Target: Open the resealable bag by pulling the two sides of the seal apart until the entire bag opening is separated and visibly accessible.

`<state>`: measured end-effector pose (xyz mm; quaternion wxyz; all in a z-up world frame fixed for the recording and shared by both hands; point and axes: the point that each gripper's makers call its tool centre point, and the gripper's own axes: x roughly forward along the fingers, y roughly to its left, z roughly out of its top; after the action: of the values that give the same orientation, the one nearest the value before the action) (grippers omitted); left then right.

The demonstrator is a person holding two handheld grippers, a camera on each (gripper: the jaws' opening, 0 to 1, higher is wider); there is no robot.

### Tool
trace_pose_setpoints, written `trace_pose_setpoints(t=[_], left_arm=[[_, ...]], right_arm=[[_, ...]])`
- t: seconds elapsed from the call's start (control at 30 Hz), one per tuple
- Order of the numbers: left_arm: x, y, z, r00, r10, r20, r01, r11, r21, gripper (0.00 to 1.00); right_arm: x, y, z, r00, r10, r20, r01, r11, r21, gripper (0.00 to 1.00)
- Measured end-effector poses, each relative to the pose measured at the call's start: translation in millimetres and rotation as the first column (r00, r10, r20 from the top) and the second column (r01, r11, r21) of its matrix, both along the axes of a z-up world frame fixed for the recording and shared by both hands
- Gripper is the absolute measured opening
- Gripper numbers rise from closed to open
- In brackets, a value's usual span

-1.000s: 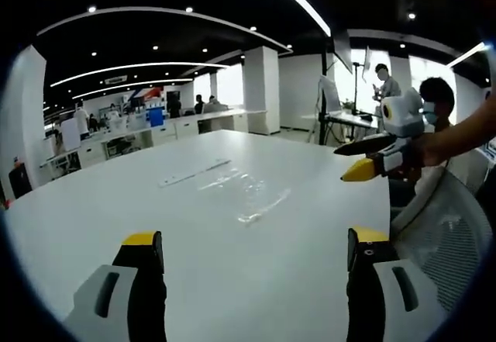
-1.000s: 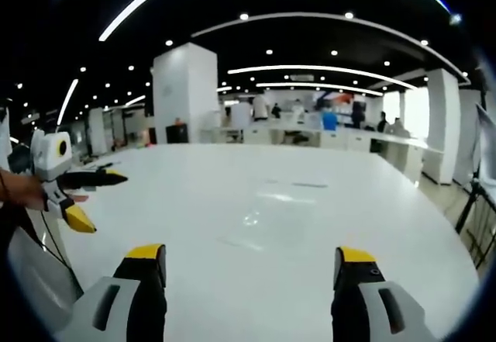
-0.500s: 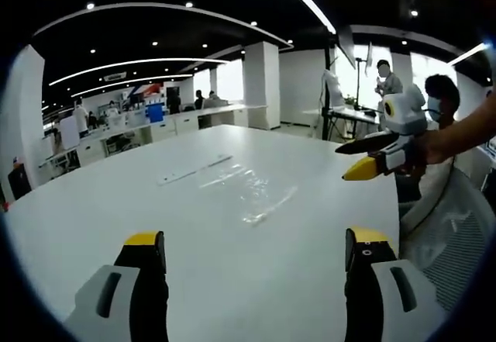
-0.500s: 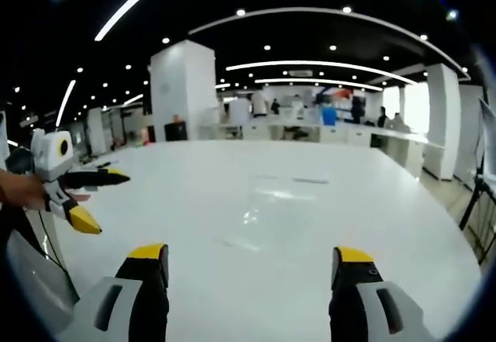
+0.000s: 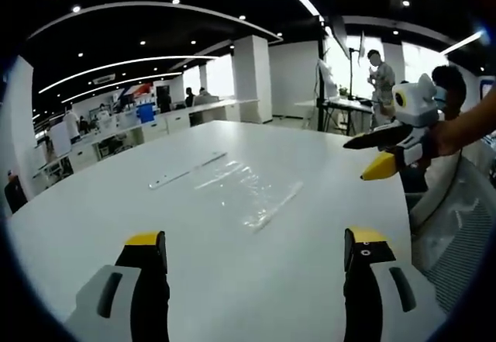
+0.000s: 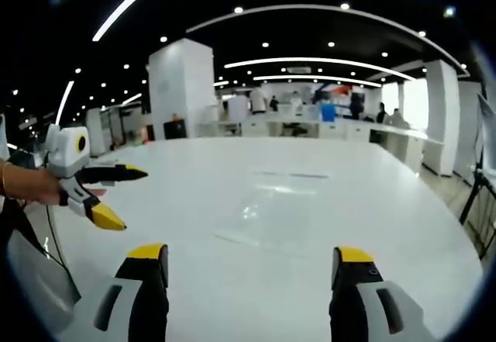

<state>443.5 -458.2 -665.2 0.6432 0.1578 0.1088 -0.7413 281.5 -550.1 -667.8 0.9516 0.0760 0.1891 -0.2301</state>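
Clear plastic bag (image 5: 246, 193) is lying flat on the white table (image 5: 93, 202), sealed edge running near-to-far; I'm holding the left gripper (image 5: 256, 258) and right gripper (image 6: 244, 266) spread wide, empty, both short of it.

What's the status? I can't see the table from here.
Left gripper and right gripper open, empty. Bag flat on the table, untouched. Nothing in the way.
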Motion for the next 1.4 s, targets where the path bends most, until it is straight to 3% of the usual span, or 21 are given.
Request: trace_pose_setpoints(t=[0.27,1.03,1.4], left_arm=[[-3.3,-8.8,-5.8,0.997,-0.063,0.043,0.062,0.998,0.018,0.92],[3.2,-43.4,-13.7,0.992,-0.087,0.092,0.083,0.995,0.047,0.81],[0.0,-60.2,-27.5,0.984,-0.123,0.130,0.112,0.990,0.087,0.76]], right_arm=[[-2.0,-0.9,-1.1,1.000,-0.002,-0.005,0.002,1.000,0.001,0.86],[-4.1,1.5,-9.9,1.000,-0.001,-0.014,0.001,1.000,0.029,0.86],[-5.5,1.8,-12.4,1.000,-0.007,-0.014,0.008,0.999,0.039,0.86]])
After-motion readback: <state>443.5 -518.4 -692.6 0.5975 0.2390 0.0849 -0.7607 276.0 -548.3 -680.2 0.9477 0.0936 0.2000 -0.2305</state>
